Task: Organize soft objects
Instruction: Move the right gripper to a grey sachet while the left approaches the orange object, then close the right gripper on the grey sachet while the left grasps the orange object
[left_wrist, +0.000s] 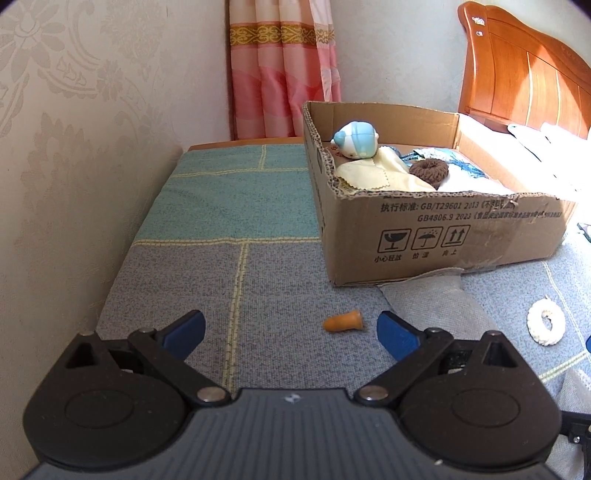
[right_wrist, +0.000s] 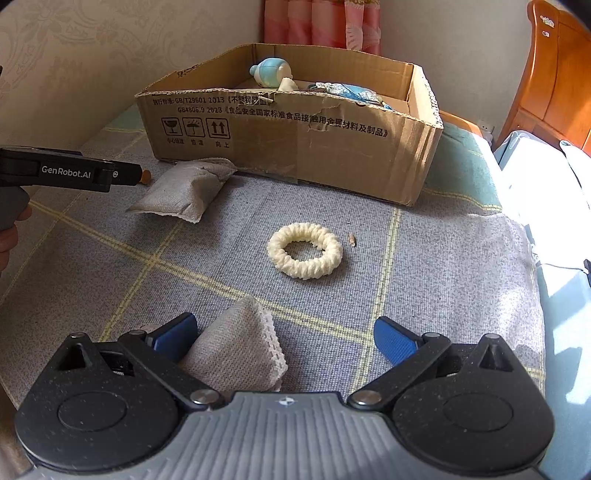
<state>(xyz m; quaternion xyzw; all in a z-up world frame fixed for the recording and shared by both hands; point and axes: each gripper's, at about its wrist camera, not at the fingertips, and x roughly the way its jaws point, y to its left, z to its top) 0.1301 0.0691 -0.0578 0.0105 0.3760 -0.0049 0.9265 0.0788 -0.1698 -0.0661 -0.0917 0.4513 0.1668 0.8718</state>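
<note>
Currently we hold the left hand-held gripper (left_wrist: 290, 326) with its blue pads spread wide and nothing clamped between them. A small orange cone-shaped soft piece (left_wrist: 342, 322) lies on the grey and teal checked cover (left_wrist: 236, 206) in the gap between the pads, closer to the right pad and touching neither.

We hold the right hand-held gripper (right_wrist: 284, 334) spread as well. A grey fabric pouch with a white pinked edge (right_wrist: 242, 347) lies against its left pad; the right pad is clear of it, so the pouch is not pinched.

Ahead of the right hand-held gripper, a cream scrunchie (right_wrist: 304, 250) lies flat on the cover, apart from both tools. A second grey pouch (right_wrist: 184, 190) rests at the foot of the cardboard box (right_wrist: 291, 147), touching its front wall.

Inside the box we see a pale blue round toy (left_wrist: 355, 141), a pale yellow cloth (left_wrist: 376, 173), a brown scrunchie (left_wrist: 428, 170) on that cloth, and blue patterned fabric (right_wrist: 349, 92) behind.

A pink curtain (left_wrist: 282, 66) hangs behind the box; an orange wooden headboard (left_wrist: 528, 66) stands at the right.
</note>
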